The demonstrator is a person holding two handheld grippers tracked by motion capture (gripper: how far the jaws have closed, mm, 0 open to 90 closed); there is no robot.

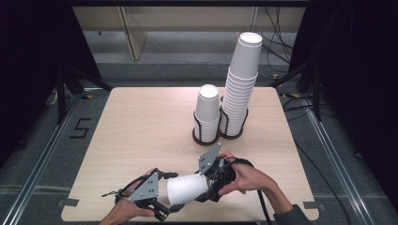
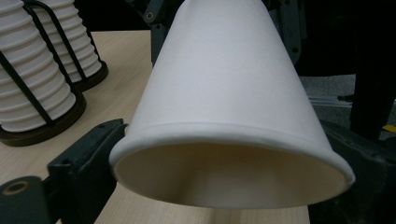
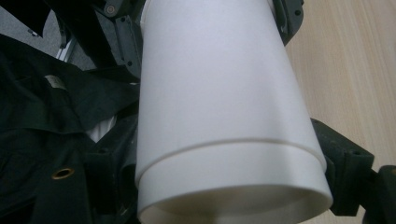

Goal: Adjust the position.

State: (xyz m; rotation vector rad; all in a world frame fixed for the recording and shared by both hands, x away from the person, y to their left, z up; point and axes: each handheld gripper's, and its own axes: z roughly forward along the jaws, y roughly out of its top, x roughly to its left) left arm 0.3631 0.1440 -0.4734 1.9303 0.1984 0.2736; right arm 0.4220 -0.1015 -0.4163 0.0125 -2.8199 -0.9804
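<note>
A pale wooden table [image 1: 141,131] stood on a grey floor with metal rails [image 1: 42,145] along both sides, dark curtains to either side and cables trailing at the back right. Near its front edge a white paper cup [image 1: 187,188] lay level between the two hands, the left gripper [image 1: 162,206] closed on its rim end and the right gripper [image 1: 209,185] clamped on its base end. Two black wire holders [image 1: 206,133] in the table's right half carried a short cup stack [image 1: 207,110] and, touching it, a tall stack [image 1: 240,89].

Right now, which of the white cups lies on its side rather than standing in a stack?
The cup held between the left gripper and right gripper near the front edge; the rest stand stacked in two holders.
</note>
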